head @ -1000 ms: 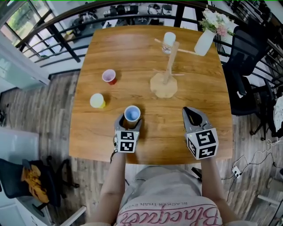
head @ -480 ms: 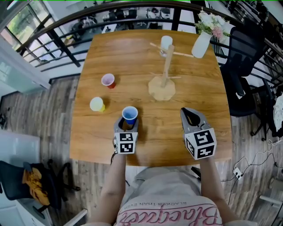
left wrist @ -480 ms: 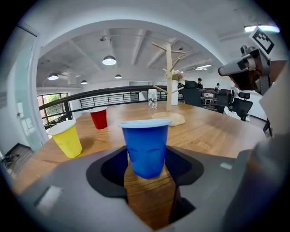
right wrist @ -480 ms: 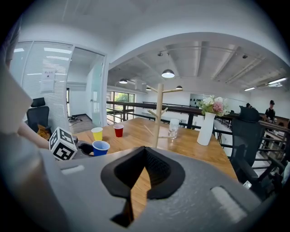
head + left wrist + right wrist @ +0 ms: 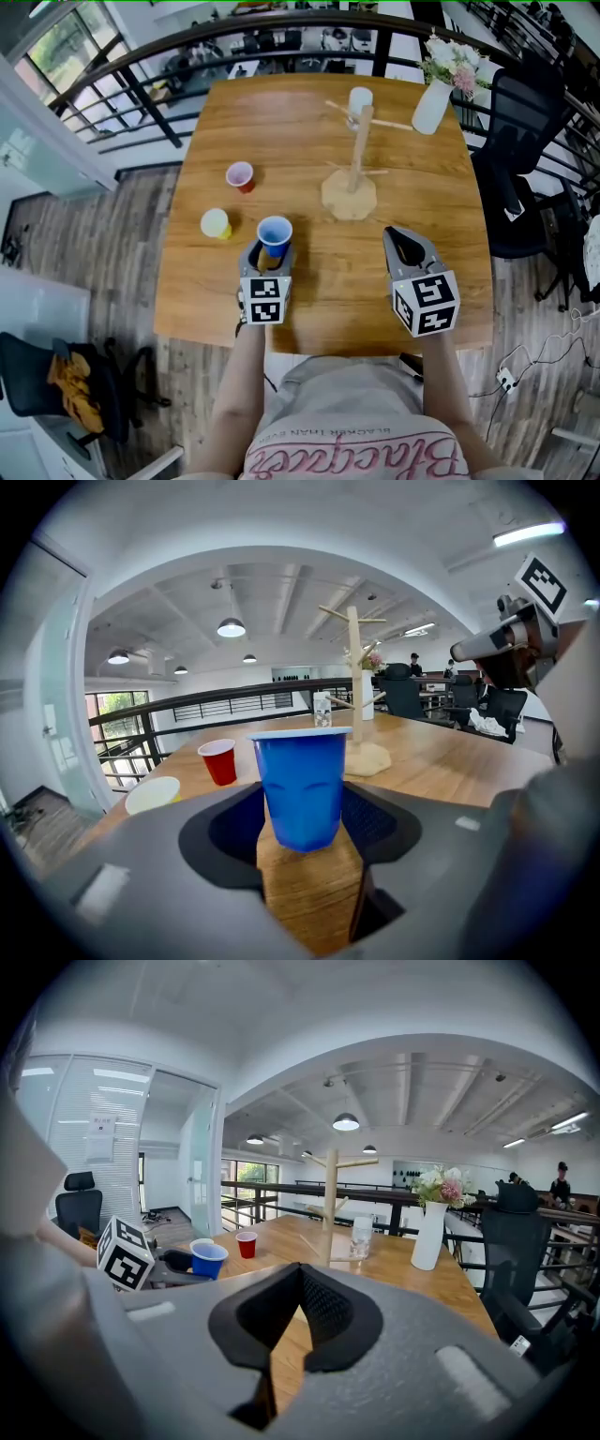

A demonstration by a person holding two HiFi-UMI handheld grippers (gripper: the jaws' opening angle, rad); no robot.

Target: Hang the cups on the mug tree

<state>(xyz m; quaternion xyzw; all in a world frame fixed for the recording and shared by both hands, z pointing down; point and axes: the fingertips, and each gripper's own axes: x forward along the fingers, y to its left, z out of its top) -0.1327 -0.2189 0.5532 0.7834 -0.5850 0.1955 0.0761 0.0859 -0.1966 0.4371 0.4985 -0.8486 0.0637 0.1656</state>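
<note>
Cups first, four of them: blue cup [image 5: 275,234], red cup [image 5: 240,175], yellow cup [image 5: 216,223], pale cup [image 5: 360,99]. One mug tree [image 5: 356,150], one vase [image 5: 432,105], one table [image 5: 281,122]. Two grippers: left gripper [image 5: 271,255], right gripper [image 5: 405,246].

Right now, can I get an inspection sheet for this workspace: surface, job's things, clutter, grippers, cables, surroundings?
Surface: wooden table, no spills seen.
Job's things: mug tree upright at the far side, no cup seen hung on it; clear cup standing on the table beside it; red cup and yellow cup upright at the left; blue cup in a grip.
Clutter: vase of flowers at the far right corner.
Grippers: left gripper has just been closing, jaws pressed on the blue cup, denting its sides; right gripper shut, empty.
Cables: power strip with leads on the floor, right.
Surroundings: railing, office chair.
</note>
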